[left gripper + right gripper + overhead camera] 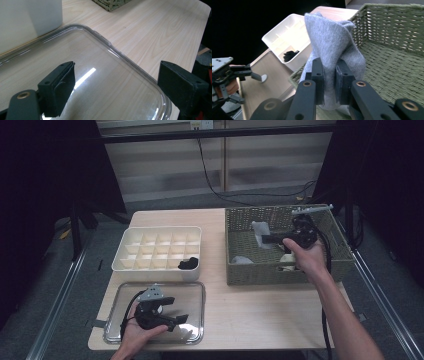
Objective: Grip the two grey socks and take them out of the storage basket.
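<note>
One folded grey knit sock is pinched between the nearly closed jaws of the right gripper, lifted above the woven green basket, likely bound for the white divided plastic organiser left of the basket. Beyond that, the left gripper waits wide and empty over the clear plastic lid.

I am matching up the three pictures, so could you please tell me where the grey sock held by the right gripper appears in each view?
High view: the grey sock hangs over the woven basket, upper right, pinched by the right gripper.
Left gripper view: the sock is not there.
Right gripper view: it stands at centre, between the jaws.
Shared landmark: the white divided box.
</note>
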`<state>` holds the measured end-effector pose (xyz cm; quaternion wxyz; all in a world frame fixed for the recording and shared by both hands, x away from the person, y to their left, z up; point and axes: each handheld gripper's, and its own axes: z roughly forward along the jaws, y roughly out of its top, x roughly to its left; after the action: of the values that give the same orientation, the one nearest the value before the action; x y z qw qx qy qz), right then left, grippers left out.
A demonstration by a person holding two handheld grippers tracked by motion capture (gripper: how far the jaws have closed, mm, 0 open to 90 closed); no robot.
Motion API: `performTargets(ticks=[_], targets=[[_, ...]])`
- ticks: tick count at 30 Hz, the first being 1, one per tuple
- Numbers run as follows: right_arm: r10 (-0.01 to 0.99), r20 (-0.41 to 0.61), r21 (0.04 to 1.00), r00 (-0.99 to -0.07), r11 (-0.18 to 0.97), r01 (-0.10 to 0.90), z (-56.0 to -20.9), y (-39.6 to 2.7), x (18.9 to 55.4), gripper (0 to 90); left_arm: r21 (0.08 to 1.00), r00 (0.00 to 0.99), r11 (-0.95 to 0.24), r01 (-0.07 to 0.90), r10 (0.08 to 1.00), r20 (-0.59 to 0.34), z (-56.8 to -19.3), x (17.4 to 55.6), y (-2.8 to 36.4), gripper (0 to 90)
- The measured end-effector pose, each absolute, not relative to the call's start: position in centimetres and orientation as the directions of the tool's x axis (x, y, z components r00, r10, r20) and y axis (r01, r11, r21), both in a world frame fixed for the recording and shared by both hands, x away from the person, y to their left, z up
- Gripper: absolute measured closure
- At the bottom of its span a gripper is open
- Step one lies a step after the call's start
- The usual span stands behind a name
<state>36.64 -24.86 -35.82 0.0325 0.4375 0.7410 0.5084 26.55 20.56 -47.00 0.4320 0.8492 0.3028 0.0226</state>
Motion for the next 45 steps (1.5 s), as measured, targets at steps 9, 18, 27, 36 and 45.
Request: performTargets(ticks=[9,18,27,36,45], targets=[[0.676,0.387,0.788,-0.627,0.11,0.606,-35.3,-24.4,35.1,80.1,0.754,0.813,-0.432,0.496,0.536,-0.227,-47.0,26.7,20.4,14.7],[0.675,0.372,0.795,-0.637,0.122,0.594,-34.5,-24.5,32.8,80.0,0.768,0.829,-0.428,0.475,0.512,-0.228,-46.6,26.7,19.3,16.8],[0.66,0.375,0.798,-0.651,0.127,0.588,-34.7,-24.4,29.8,79.9,0.787,0.849,-0.432,0.441,0.484,-0.211,-45.9,26.3,18.0,20.2],[0.628,0.382,0.795,-0.678,0.151,0.588,-35.6,-23.2,27.6,79.3,0.798,0.855,-0.419,0.432,0.472,-0.215,-45.5,26.4,16.9,23.9],[0.618,0.409,0.781,-0.671,0.143,0.607,-38.1,-22.8,25.9,78.9,0.802,0.875,-0.438,0.406,0.439,-0.203,-45.4,26.5,15.3,32.5]])
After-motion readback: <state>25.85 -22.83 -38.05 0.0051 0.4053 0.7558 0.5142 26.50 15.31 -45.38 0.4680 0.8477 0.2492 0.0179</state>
